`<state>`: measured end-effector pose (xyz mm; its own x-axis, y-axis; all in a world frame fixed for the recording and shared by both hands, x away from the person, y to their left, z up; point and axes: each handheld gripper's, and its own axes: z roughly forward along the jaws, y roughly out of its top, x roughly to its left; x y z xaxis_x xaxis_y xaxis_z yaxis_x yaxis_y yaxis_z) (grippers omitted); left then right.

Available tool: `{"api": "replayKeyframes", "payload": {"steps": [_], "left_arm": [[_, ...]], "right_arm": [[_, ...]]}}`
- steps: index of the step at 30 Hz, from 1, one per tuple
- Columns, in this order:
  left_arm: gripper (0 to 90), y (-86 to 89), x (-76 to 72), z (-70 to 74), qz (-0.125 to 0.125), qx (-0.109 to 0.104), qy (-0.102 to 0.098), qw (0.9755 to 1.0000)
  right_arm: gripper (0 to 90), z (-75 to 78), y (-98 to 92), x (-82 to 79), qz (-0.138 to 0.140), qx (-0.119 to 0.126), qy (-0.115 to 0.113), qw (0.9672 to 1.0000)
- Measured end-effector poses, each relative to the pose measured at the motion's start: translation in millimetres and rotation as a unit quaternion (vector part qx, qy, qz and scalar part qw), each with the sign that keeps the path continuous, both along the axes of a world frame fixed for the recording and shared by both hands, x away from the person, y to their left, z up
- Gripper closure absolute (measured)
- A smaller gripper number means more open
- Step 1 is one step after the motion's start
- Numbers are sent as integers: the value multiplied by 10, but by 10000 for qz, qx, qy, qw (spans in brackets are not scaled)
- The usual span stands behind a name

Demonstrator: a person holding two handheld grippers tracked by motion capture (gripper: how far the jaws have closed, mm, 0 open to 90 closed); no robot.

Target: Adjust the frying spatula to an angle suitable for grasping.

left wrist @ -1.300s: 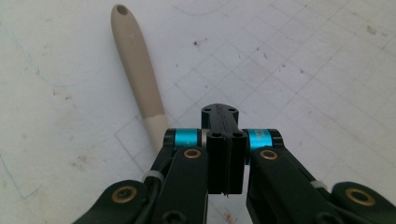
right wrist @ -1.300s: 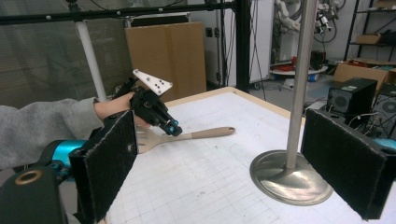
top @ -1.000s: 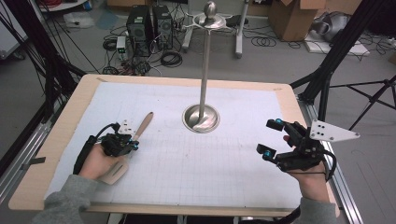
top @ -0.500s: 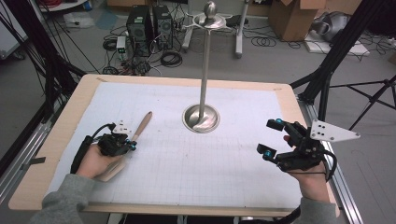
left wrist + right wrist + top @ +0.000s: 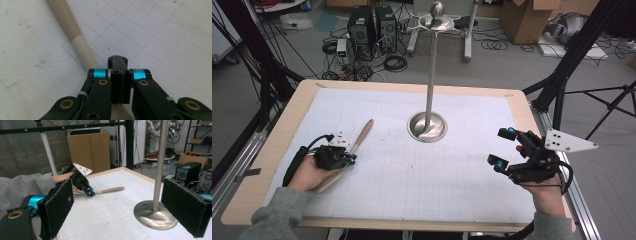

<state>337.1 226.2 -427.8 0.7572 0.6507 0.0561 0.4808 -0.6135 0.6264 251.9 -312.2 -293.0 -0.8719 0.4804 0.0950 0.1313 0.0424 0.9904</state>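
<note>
Left jaws closed by a wooden spatula, right jaws wide open.

From the high view I see my left gripper (image 5: 343,159) low on the table (image 5: 277,150), touching the wooden spatula (image 5: 362,136) that lies flat on the left. In the left gripper view my jaws meet, nothing between them, the spatula handle just beside. In the right gripper view my right gripper (image 5: 125,207) gapes empty near the metal stand (image 5: 155,213).

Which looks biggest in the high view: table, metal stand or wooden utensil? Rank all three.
1. table
2. metal stand, though its top rises nearer the camera, which flatters it
3. wooden utensil, partly covered
</note>
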Motion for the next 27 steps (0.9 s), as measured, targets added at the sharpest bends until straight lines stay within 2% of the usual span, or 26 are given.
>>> {"api": "replayKeyframes", "payload": {"steps": [9, 13, 17, 20, 22, 23, 25, 27], "left_arm": [[899, 258, -54, 6, -162, -157, 195, 9996], [899, 281, -53, 3, -148, -216, 230, 9994], [899, 302, -40, 11, -99, -363, 147, 9992], [899, 335, -14, 69, 126, -620, 1, 9980], [899, 346, 41, 135, 485, -736, -141, 9960], [899, 346, 41, 135, 485, -736, -141, 9960], [899, 336, 120, 146, 754, -812, -104, 9938], [899, 323, 179, 133, 906, -867, -65, 9921]], "right_arm": [[101, -9, 4, 1, 7, -4, 33, 10000], [101, -8, 4, 2, 2, -1, 36, 10000], [101, 1, 4, -5, 9, 6, 37, 10000], [101, 4, -1, -5, -7, 19, 26, 10000], [101, -4, -7, -1, -17, 0, 27, 10000], [101, -4, -7, -1, -17, 0, 27, 10000], [101, -12, -6, -4, -30, -19, 57, 10000], [101, -12, -10, -13, -42, -47, 65, 10000]]}}
